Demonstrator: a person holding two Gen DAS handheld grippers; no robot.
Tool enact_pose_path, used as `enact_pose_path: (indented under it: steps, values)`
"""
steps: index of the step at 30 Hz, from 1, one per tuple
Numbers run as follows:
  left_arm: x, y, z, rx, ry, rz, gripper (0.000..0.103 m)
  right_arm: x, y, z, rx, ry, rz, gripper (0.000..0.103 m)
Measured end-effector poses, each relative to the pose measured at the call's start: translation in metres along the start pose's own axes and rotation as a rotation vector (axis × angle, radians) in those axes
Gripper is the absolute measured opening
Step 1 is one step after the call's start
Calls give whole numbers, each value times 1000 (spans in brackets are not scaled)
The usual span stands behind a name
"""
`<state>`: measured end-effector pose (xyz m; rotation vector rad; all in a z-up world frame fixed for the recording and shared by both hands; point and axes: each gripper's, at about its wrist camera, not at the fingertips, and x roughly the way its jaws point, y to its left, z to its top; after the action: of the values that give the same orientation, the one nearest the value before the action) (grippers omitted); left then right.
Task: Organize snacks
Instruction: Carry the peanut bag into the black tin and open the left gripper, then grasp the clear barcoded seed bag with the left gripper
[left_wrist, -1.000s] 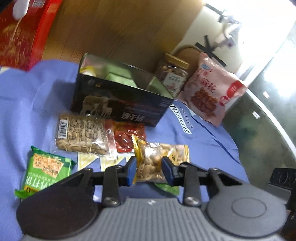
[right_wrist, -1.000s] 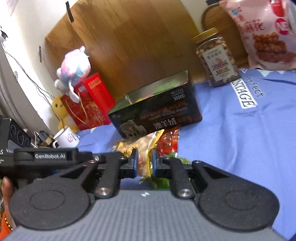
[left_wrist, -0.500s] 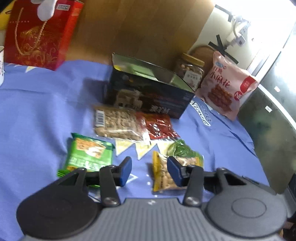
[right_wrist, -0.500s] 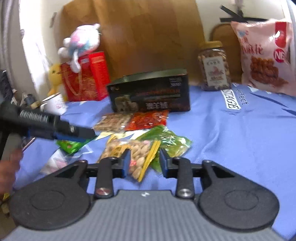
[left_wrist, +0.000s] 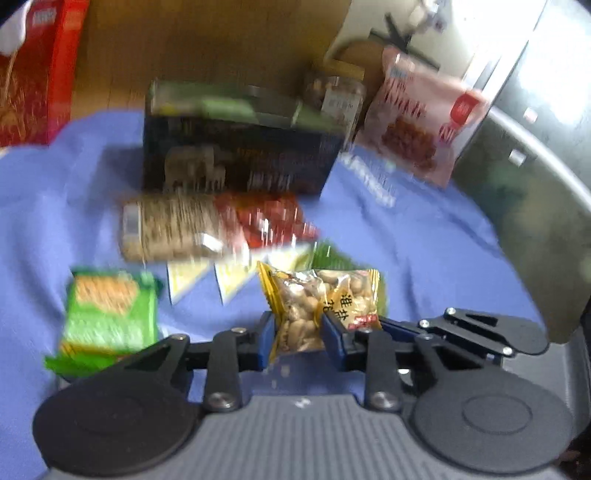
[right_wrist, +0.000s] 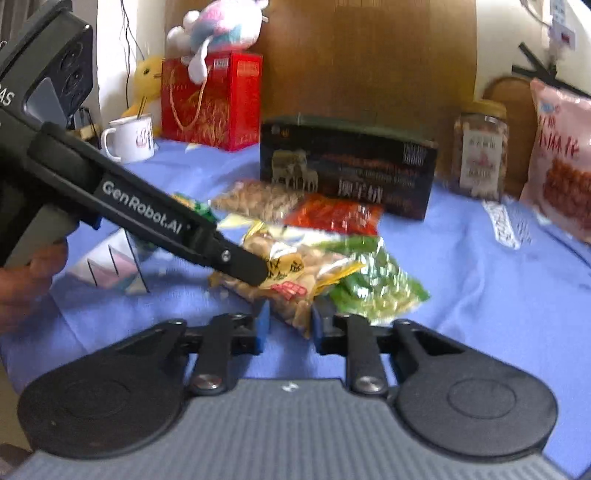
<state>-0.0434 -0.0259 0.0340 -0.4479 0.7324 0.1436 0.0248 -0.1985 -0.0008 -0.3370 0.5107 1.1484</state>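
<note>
My claw (right_wrist: 287, 325) is closing on a peanut pack (right_wrist: 291, 280) over the blue cloth (right_wrist: 480, 295). My other gripper (right_wrist: 236, 258) pinches the same pack from the left. A green pack (right_wrist: 376, 284) lies just beside it.

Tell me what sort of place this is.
Probably a lived-in home room, not a shop or lab: a stuffed toy sits on a red gift box, a mug stands nearby, and a blue cloth covers the table.
</note>
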Motion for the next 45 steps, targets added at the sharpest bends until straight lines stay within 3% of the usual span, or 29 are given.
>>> enact_pose_path:
  steps: [4, 8, 13, 17, 20, 22, 24, 26, 28, 30, 32, 38, 40, 43, 45]
  values:
    - [-17, -2, 48, 35, -108, -14, 26, -9, -12, 30, 11, -114, 13, 21]
    - [-4, -3, 109, 54, -185, 34, 27, 16, -37, 82, -28, -198, -16, 21]
    - [41, 10, 155, 17, -154, 92, 30, 71, -78, 136, 0, -194, -17, 25]
    - [70, 20, 162, 50, -87, 185, 36, 99, -98, 139, 49, -157, -53, 38]
    - [44, 37, 150, 28, -148, 159, 47, 91, -113, 132, 158, -177, -101, 41]
    - [23, 53, 136, -6, -161, 140, 49, 70, -121, 121, 253, -210, -48, 41]
    - [13, 72, 120, -50, -127, 107, 49, 55, -122, 103, 354, -185, 92, 42]
    - [15, 90, 106, -106, -61, 81, 49, 59, -118, 85, 454, -79, 265, 40]
    - [22, 106, 94, -144, 5, 50, 46, 73, -110, 69, 531, 35, 361, 40]
    - [31, 117, 86, -180, 54, 41, 45, 89, -102, 58, 567, 129, 370, 38]
    - [39, 125, 80, -221, 93, -1, 37, 100, -97, 52, 583, 169, 349, 29]
    - [49, 119, 73, -213, 68, -15, 35, 121, -86, 50, 644, 176, 391, 29]
    - [48, 118, 69, -211, 54, -8, 35, 128, -83, 51, 649, 169, 404, 20]
    - [40, 117, 63, -211, 41, 17, 25, 135, -79, 47, 661, 166, 428, 18]
    - [34, 116, 60, -221, 37, 9, 25, 134, -80, 48, 660, 158, 440, 14]
